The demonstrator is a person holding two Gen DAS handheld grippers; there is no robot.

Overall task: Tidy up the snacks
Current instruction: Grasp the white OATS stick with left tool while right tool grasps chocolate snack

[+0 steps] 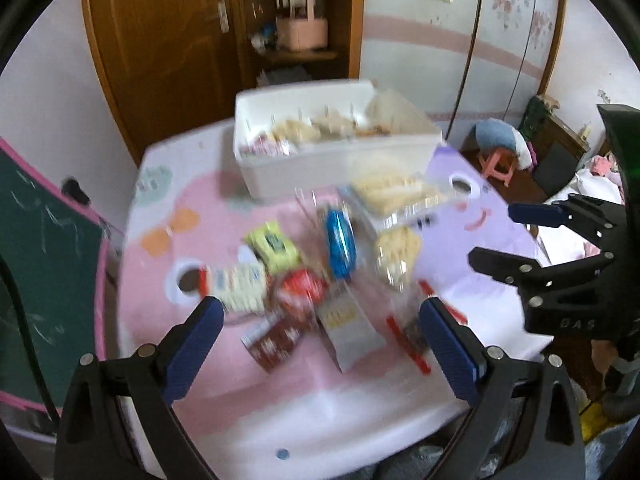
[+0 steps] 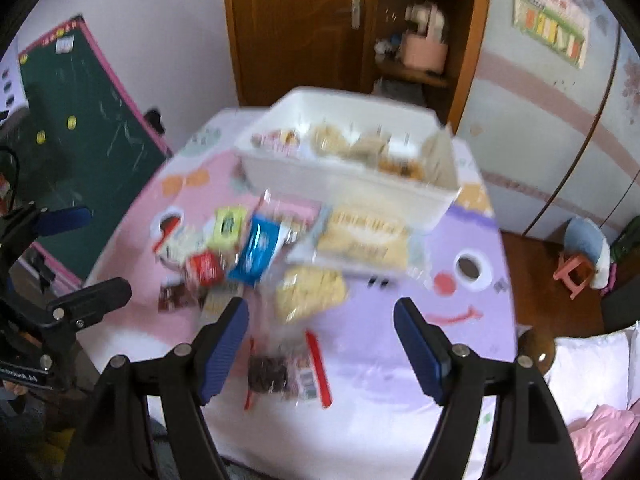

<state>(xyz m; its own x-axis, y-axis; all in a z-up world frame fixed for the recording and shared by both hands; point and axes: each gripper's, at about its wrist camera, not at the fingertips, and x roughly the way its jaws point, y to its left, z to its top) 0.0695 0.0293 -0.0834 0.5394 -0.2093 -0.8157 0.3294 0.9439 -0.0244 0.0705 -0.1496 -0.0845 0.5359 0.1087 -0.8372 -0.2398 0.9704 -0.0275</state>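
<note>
Blurred snack packets [image 1: 312,276] lie scattered flat across the middle of the desk; just beyond them stands a white bin [image 1: 332,140], already holding several snacks.

Green chalkboard [image 2: 76,152] leaning on wall, brown wooden door [image 2: 296,28], pink stool [image 2: 576,274], wall poster [image 2: 552,36]

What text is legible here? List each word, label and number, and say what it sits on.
"DAS": raised letters on the black body of the right hand-held gripper, partly legible.
Blue foil snack packet: print blurred, unreadable.
Yellow-green snack packet: label blurred.
Red snack packet: blurred.
Coloured wall poster: too small to read.
Green chalkboard: only faint scribbles.
</note>
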